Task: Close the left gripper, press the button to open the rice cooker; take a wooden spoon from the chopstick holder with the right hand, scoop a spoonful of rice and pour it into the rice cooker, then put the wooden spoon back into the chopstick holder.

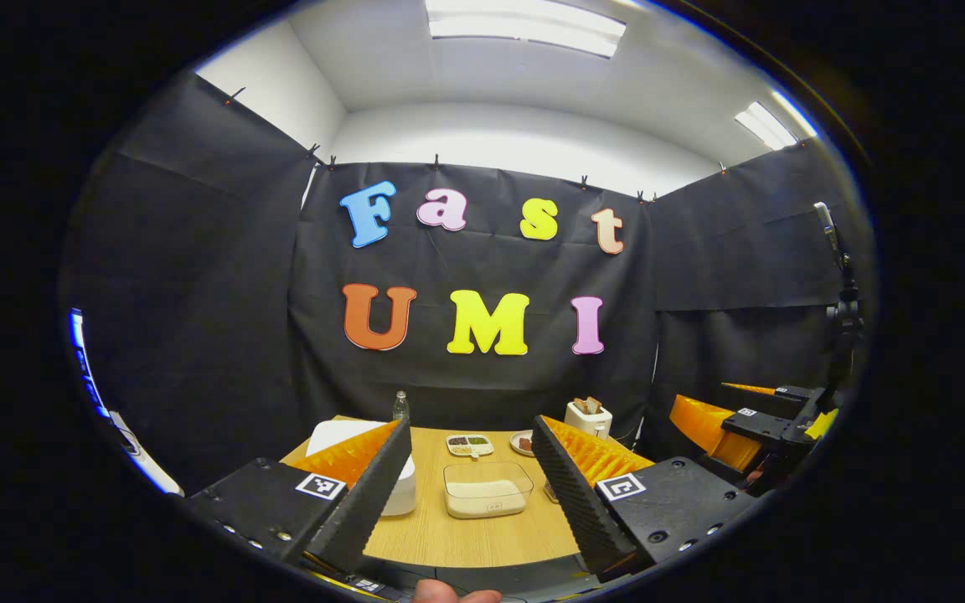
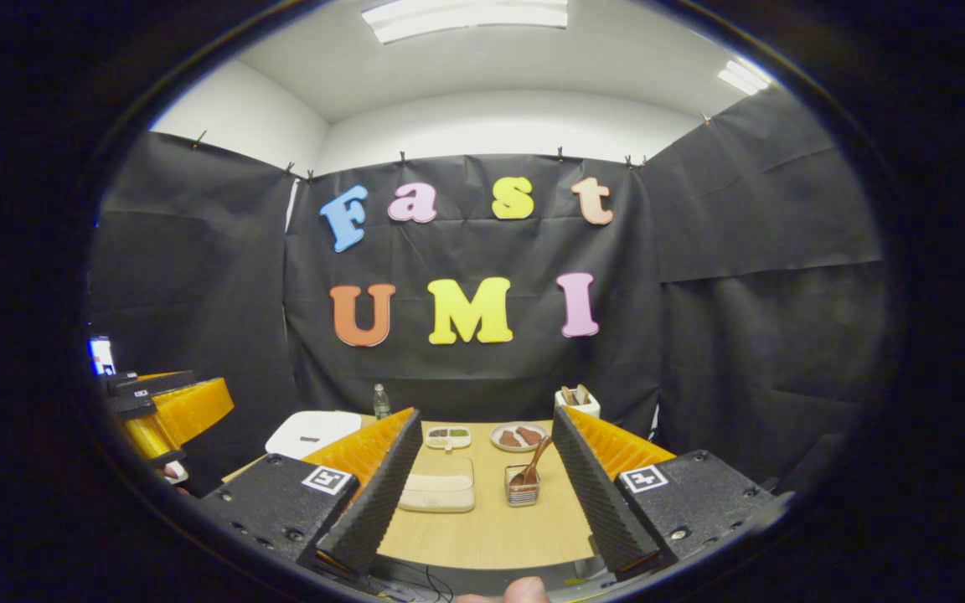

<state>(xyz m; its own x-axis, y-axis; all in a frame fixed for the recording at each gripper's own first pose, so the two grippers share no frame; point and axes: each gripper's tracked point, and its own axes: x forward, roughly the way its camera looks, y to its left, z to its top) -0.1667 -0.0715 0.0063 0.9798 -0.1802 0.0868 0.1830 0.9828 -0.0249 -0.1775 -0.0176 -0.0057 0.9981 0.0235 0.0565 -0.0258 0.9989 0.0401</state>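
Surface: a light wooden table (image 2: 491, 528) is seen at lower centre.
Room: black cloth walls (image 2: 742, 318), white ceiling (image 2: 482, 67).
Left gripper (image 1: 472, 502): fingers spread wide.
Right gripper (image 2: 487, 494): fingers spread wide.
White rounded rice cooker (image 1: 403, 490): lower left, closed.
Brown wooden spoon (image 2: 533, 465): stands in the small clear chopstick holder (image 2: 522, 492), lower centre.
Clear square container of rice (image 1: 487, 490): lower centre.

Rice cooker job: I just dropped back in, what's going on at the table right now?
Nothing is being handled yet. Both hand-held grippers hang above the near edge of the wooden table, jaws wide open: the left hand-held gripper faces the white rice cooker, whose lid is shut, and the right hand-held gripper faces the chopstick holder, where the wooden spoon sits. The clear container of rice sits untouched beside the holder.
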